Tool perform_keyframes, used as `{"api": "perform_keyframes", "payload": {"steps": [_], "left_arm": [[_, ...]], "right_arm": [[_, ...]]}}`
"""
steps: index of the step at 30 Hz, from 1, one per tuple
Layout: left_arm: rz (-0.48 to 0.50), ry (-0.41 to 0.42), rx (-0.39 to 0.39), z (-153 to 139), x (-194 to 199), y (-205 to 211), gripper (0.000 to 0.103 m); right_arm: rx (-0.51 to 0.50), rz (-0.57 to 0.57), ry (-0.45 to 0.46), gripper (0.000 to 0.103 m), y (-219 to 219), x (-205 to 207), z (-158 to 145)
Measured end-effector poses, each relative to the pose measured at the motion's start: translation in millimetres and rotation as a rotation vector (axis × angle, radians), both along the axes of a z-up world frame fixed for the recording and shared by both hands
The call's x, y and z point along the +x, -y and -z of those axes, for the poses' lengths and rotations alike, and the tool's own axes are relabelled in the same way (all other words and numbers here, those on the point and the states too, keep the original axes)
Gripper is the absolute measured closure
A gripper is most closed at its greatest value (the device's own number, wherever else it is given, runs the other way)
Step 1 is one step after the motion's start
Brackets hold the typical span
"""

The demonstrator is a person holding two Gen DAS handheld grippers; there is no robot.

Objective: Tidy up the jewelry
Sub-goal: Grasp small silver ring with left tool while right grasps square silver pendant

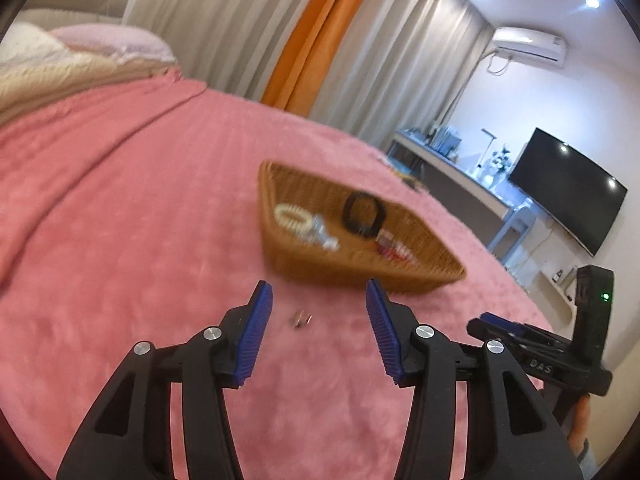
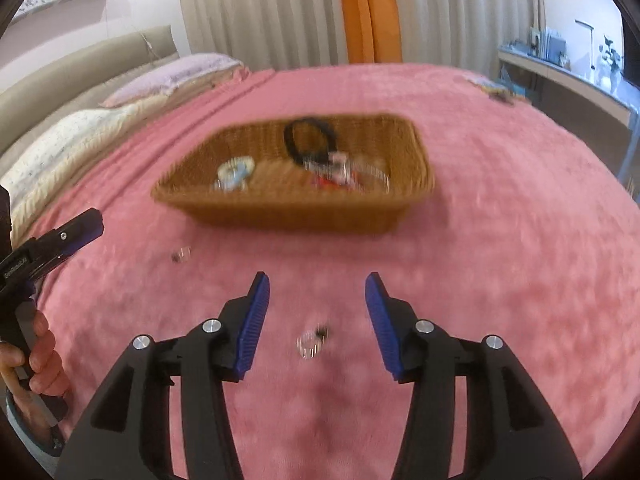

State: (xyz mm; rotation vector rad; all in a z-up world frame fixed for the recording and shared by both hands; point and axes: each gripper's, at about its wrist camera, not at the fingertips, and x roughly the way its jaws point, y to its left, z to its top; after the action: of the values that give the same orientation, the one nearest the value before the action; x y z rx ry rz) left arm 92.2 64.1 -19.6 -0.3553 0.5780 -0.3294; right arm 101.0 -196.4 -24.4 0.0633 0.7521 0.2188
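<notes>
A brown wicker basket (image 1: 432,276) (image 2: 280,208) stands on the pink bedspread. It holds a black hair tie (image 1: 363,213) (image 2: 310,140), a white coil tie (image 1: 292,216) (image 2: 236,170) and small red and clear pieces (image 1: 390,246) (image 2: 340,176). My left gripper (image 1: 319,304) is open and empty above a small metal jewelry piece (image 1: 301,319) lying between its fingers; that piece also shows in the right wrist view (image 2: 181,256). My right gripper (image 2: 317,300) is open and empty above a small ring-like piece (image 2: 312,342).
The pink bedspread (image 1: 120,240) (image 2: 520,260) spreads all around. Pillows (image 1: 108,42) (image 2: 176,74) lie at the head. A desk and TV (image 1: 568,188) stand beyond the right edge. The right gripper body (image 1: 560,344) and the left gripper body (image 2: 48,246) show beside each other.
</notes>
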Motion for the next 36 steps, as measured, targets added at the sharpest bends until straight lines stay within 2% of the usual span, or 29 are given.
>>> {"api": "perform_keyframes", "payload": {"steps": [2, 6, 10, 12, 14, 18, 22, 26, 29, 31, 34, 36], "left_arm": [[-0.026, -0.032, 0.005, 12, 1, -1, 0.051], [-0.007, -0.013, 0.013, 14, 2, -2, 0.043], [0.003, -0.071, 0.038, 24, 10, 2, 0.043], [0.008, -0.089, 0.042, 27, 12, 3, 0.043], [0.019, -0.108, 0.042, 30, 14, 5, 0.043], [0.066, -0.194, 0.061, 38, 27, 13, 0.045], [0.067, -0.281, 0.126, 44, 39, 25, 0.049], [0.049, -0.279, 0.192, 40, 49, 35, 0.051], [0.042, -0.272, 0.224, 38, 59, 40, 0.059], [0.072, -0.273, 0.248, 39, 66, 47, 0.065], [0.096, -0.275, 0.277, 43, 69, 54, 0.065], [0.116, -0.264, 0.262, 43, 66, 54, 0.065]], "right_arm": [[0.003, -0.007, -0.036, 0.056, -4, -5, 12], [-0.021, 0.001, -0.075, 0.056, -11, -9, 28], [-0.018, 0.004, -0.099, 0.057, -11, -7, 35], [-0.018, -0.004, -0.120, 0.067, -12, -4, 40], [-0.017, -0.012, -0.133, 0.069, -13, -1, 42], [-0.024, -0.007, -0.150, 0.069, -15, 4, 45], [-0.043, -0.017, -0.157, 0.069, -18, 9, 48], [-0.039, -0.028, -0.159, 0.069, -18, 11, 49], [-0.039, -0.031, -0.158, 0.069, -19, 12, 49], [-0.044, -0.031, -0.156, 0.069, -19, 12, 49], [-0.053, -0.029, -0.155, 0.069, -21, 12, 50], [-0.054, -0.029, -0.159, 0.069, -22, 14, 50]]}}
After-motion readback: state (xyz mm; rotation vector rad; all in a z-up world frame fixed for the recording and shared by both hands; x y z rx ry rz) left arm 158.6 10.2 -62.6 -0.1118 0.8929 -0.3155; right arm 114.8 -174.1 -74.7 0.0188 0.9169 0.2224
